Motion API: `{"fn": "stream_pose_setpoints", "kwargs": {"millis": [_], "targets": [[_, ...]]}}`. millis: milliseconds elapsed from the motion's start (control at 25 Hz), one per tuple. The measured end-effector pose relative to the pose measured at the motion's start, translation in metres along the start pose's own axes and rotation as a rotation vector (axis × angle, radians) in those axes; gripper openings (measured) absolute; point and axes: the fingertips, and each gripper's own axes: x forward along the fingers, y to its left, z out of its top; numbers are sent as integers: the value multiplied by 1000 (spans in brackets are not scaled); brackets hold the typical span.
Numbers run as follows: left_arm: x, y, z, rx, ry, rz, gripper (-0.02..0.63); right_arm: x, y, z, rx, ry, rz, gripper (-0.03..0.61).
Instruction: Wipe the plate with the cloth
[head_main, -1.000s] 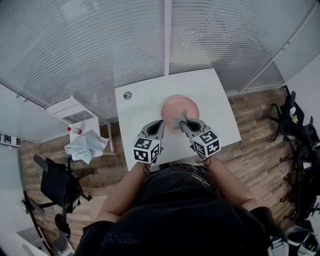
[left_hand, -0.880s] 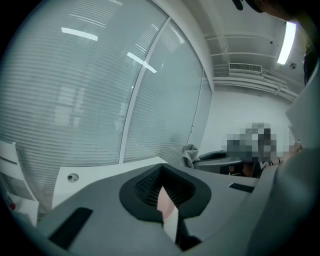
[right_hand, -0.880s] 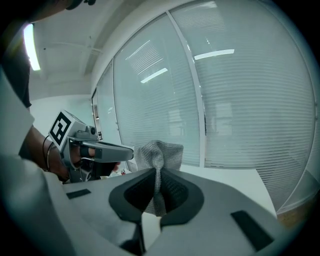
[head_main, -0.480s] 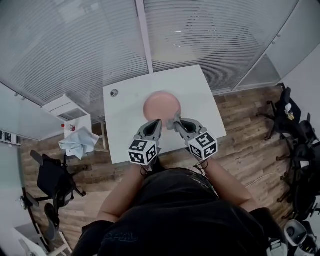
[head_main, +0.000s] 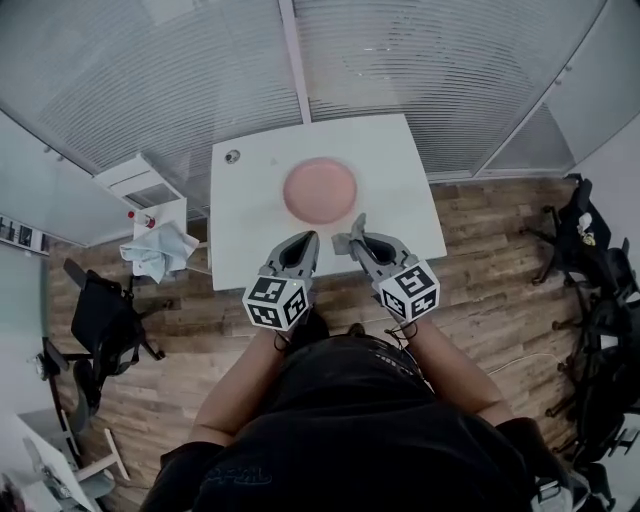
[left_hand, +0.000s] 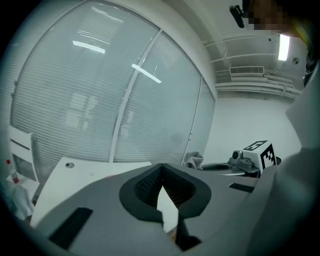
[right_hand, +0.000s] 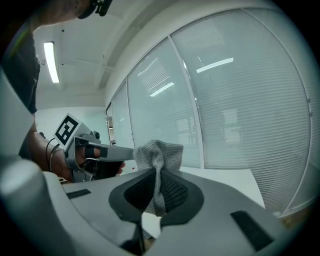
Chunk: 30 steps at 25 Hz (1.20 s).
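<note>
Plate, pink, sits mid-table, in plain view ahead of both grippers and apart from them. R gripper is clamped on a grey cloth, which pokes up past the tips. L gripper is closed w/ nothing btwn the jaws. Both hang side by side near the table's front edge. Off left: white side unit, blue rag, red-capped bottle, black chair. Vs a sec ago, the grippers are back off the plate.
</note>
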Motion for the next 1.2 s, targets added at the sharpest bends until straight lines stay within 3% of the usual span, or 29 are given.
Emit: {"fn": "stream_pose_setpoints", "kwargs": {"millis": [280,1200], "targets": [[-32,-3,5,12,-28,7,16,-15,27,3,-14,-22,-6,37],[-156,25,-17,41,14,-147,16,-1,176,11,23,-78,-106,37]]}}
